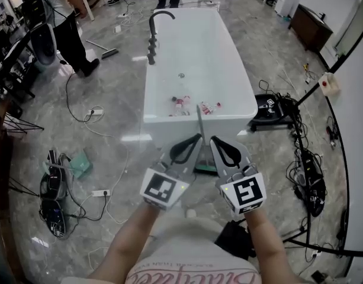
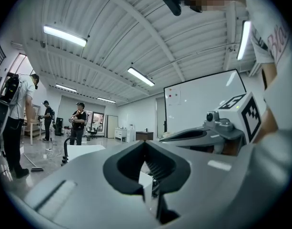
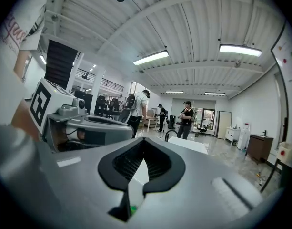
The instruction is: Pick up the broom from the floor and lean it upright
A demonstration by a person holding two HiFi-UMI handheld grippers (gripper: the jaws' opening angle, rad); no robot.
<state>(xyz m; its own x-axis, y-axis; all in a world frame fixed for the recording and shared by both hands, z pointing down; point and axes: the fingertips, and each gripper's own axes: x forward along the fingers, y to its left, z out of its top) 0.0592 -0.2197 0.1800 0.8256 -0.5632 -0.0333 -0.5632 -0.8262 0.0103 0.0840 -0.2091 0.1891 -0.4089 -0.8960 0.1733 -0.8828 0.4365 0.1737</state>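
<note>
Forearms (image 1: 134, 241) come in from the bottom edge of the head view, each carrying a gripper, the two held level and side by side. The left gripper (image 1: 196, 138) has its jaws pressed together tip to tip, and so does the right gripper (image 1: 214, 140). Each gripper's own view shows only a pale slit behind the meeting tips.

Between the two grippers the broom (image 1: 199, 123) stands steeply. Its dark green head (image 1: 205, 168) is low at the foot of the white bathtub (image 1: 169, 122), by the marble floor (image 1: 128, 158). Its thin grey handle crosses the tub's near rim and appears to lean there. Whether the handle touches either gripper cannot be told.

Inside the tub, close to that near rim, lie small red-and-white items (image 1: 180, 104). A black faucet (image 1: 153, 34) arches over the tub's far left rim. Beyond it, a person (image 1: 68, 28) stands on the floor at the far left.
</note>
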